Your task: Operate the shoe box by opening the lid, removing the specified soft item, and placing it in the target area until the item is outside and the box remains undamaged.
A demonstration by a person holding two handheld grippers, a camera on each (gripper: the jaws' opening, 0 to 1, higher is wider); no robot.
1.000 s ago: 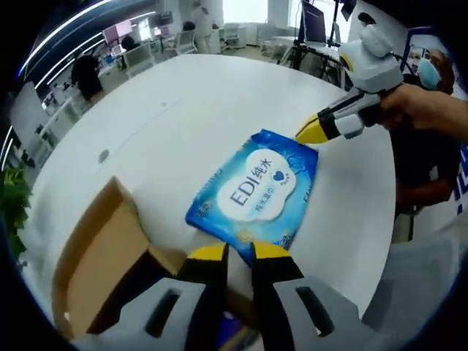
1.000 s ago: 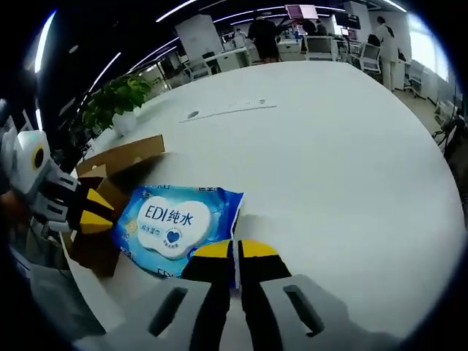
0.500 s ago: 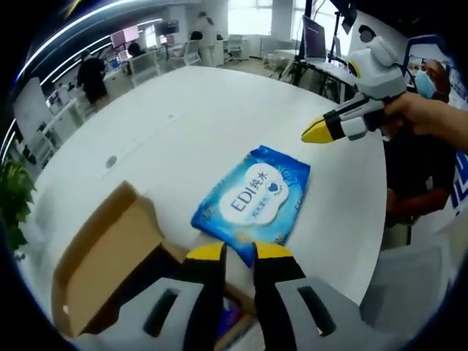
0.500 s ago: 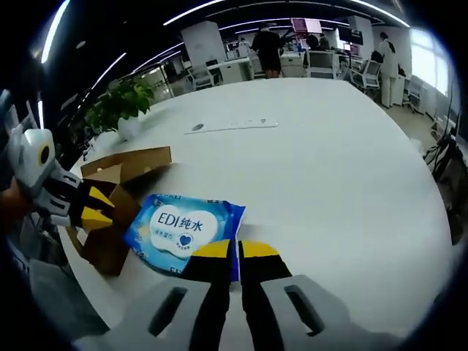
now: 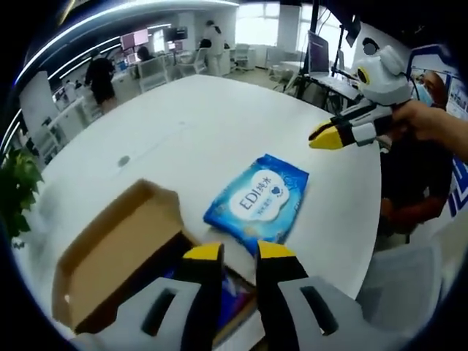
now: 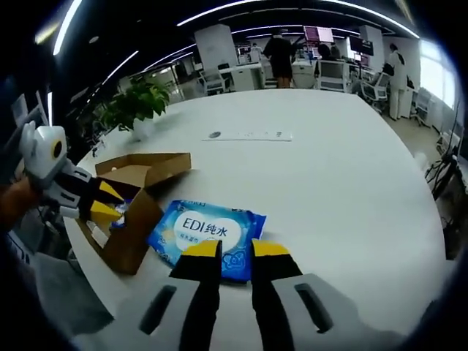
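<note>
**Both grippers lift away, wipes pack left on the table**

Since a second ago the right gripper [image 6: 228, 248] has let go of the pack's corner and backed off, and the left gripper [image 5: 234, 252] has risen too. Each now shows a slim gap between its yellow tips, nothing held. From the left gripper view, the right one hovers well above the far edge of the pack. The blue EDI wet-wipes pack [image 5: 257, 205] lies flat on the white round table [image 5: 183, 124], just beside the open cardboard shoe box [image 5: 110, 256], lid folded back. Something blue sits inside the box, hard to make out. Looks like the placing step is done; the next call is simply retreating clear without knocking the box.
</note>
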